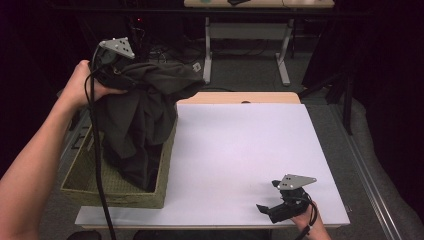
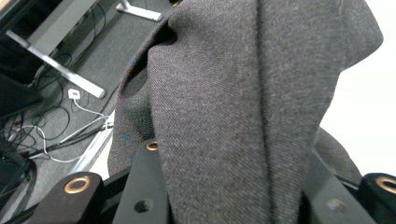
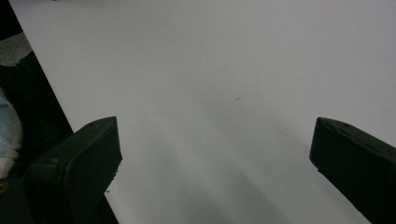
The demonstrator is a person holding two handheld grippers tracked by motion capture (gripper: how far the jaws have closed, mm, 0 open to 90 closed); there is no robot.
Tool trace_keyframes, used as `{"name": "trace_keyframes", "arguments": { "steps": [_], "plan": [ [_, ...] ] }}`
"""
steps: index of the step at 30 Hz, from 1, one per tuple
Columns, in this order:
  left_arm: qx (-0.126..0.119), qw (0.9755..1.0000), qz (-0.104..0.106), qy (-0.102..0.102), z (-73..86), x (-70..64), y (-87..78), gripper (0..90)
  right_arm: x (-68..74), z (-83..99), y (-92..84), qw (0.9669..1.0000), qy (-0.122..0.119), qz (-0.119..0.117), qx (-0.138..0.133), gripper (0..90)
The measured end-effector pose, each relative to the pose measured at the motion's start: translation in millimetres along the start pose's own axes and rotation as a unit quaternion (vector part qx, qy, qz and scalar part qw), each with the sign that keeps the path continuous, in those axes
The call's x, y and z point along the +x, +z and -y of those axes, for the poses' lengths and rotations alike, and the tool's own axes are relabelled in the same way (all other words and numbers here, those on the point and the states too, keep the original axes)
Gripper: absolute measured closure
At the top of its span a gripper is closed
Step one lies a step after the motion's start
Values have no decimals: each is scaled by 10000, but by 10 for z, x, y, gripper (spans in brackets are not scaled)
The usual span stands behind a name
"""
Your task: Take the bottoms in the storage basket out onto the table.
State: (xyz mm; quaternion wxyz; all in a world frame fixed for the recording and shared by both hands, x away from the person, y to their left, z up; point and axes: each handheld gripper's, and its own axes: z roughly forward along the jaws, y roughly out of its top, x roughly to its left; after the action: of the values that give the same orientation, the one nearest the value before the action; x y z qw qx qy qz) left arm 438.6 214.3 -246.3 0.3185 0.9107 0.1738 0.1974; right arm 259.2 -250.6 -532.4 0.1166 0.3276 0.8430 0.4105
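The bench (image 1: 240,150) is a broad white sheet, bare across its middle and right. A woven basket (image 1: 165,165) sits at its near left corner, hanging partly over the left edge. Out of that basket rises the dark grey garment (image 1: 145,115): its long axis runs nearly straight up and down, the top bunched at your left tongs (image 1: 120,75), the bottom folds down inside the basket against its right wall. That hang is what your next move turns on, I judge: the cloth has to travel right, over the basket's right rim and onto the open white surface, and its tail is not yet clear of the rim.

Your left tongs are pinching the garment (image 2: 224,107); in the left gripper view the fabric is drawn between the two black jaws and drapes away over them, with the bench's white showing at the right.

Your right tongs (image 1: 272,200) rest low at the near right corner of the bench, well apart from the garment, spread wide with nothing between them. In the right gripper view they (image 3: 215,154) frame bare white surface. The left hand is by far the nearer one.
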Motion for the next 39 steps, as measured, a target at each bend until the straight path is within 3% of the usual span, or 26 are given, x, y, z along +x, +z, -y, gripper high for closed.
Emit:
{"name": "trace_keyframes", "arguments": {
  "steps": [15, 25, 39],
  "plan": [
    [-152, 9996, 88, 212, -229, -49, -39, 696, -5, 3, 7, 10000, -21, -76, 47, 17],
    [-331, 9993, 75, 142, -360, -67, -92, 699, -7, 4, 9, 9999, -30, -73, 69, 17],
    [-661, 9973, -21, 329, -745, -115, -197, 701, -7, 2, 8, 9999, -25, -83, 55, 17]
  ]
}}
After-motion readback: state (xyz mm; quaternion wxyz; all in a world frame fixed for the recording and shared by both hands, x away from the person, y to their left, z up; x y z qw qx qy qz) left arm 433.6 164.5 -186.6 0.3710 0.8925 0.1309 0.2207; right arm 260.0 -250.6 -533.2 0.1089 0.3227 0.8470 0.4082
